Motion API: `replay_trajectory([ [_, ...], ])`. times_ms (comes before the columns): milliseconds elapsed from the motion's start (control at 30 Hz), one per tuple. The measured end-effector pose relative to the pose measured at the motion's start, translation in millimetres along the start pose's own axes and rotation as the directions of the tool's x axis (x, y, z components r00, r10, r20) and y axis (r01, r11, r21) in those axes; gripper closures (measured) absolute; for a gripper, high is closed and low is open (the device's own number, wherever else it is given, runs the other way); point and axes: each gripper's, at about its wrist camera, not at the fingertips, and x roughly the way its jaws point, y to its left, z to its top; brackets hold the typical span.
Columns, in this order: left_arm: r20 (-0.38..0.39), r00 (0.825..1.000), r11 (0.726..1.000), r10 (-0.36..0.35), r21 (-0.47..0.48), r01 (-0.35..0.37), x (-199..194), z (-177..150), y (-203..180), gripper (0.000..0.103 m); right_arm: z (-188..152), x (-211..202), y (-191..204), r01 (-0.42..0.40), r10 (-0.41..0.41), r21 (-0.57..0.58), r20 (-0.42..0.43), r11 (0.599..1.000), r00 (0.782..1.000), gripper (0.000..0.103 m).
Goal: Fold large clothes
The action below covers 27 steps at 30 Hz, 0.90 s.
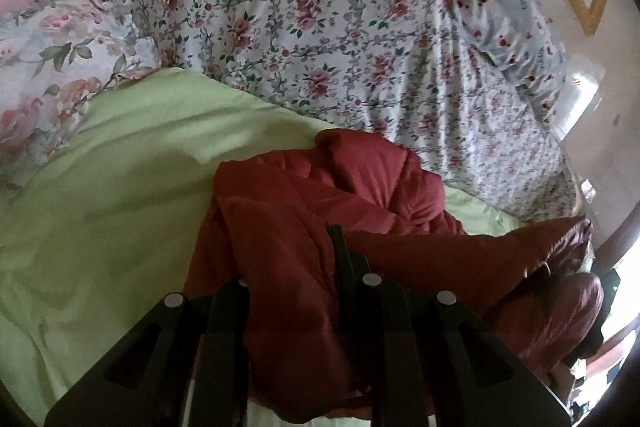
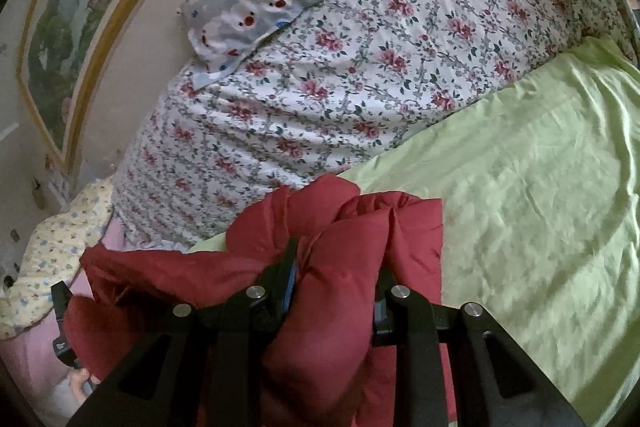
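Step in hand (judged): carrying a gathered part of the red padded jacket (image 2: 340, 267) across itself to make a fold; both claws appear engaged on it.
Right claw (image 2: 334, 287): pinching a thick puffed roll of the jacket; fabric bulges between and beyond the fingers, one finger (image 2: 286, 279) sunk into the padding.
Left claw (image 1: 296, 267): fabric fills the gap between the fingers; only one finger (image 1: 340, 247) shows clearly, the other is buried. Looks to be gripping the jacket, grip depth not visible.
Jacket relative to right claw: directly in and ahead of it; a loose part trails off to its left, hanging past the bed edge.
Jacket relative to left claw: under and just ahead; a sleeve-like part (image 1: 540, 255) runs off to its right.
Surface: green sheet (image 2: 520, 187) ahead of both claws; floral quilt (image 1: 300, 7) well beyond.
Technique (judgement): keep both grips level and the span taut, lay the fold onto the green sheet, avoid releasing one side early.
Risk (judgement): slippery puffy shell may slide out of a shallow pinch; the hanging part may drag the fold askew.
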Motion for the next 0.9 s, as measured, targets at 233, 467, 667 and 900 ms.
replay_trajectory([
  [233, -0.062, 0.997, 0.998, 0.053, -0.017, -0.054, 51, 14, 17, 0.087, 11, 33, -18, 0.074, -0.073, 0.016, -0.027, 0.997, 0.997, 0.077],
  [467, -0.081, 0.993, 0.996, 0.088, -0.004, -0.088, 100, 22, 19, 0.084, 18, 80, -27, 0.146, -0.147, -0.011, -0.051, 0.989, 0.988, 0.077],
  [667, -0.085, 0.991, 0.995, 0.102, 0.0, -0.102, 125, 33, 24, 0.084, 18, 114, -43, 0.183, -0.183, -0.008, -0.058, 0.983, 0.981, 0.076],
  [900, -0.092, 0.992, 0.996, 0.089, 0.001, -0.089, 146, 42, 29, 0.084, 18, 141, -66, 0.194, -0.19, 0.056, -0.073, 0.979, 0.979, 0.074],
])
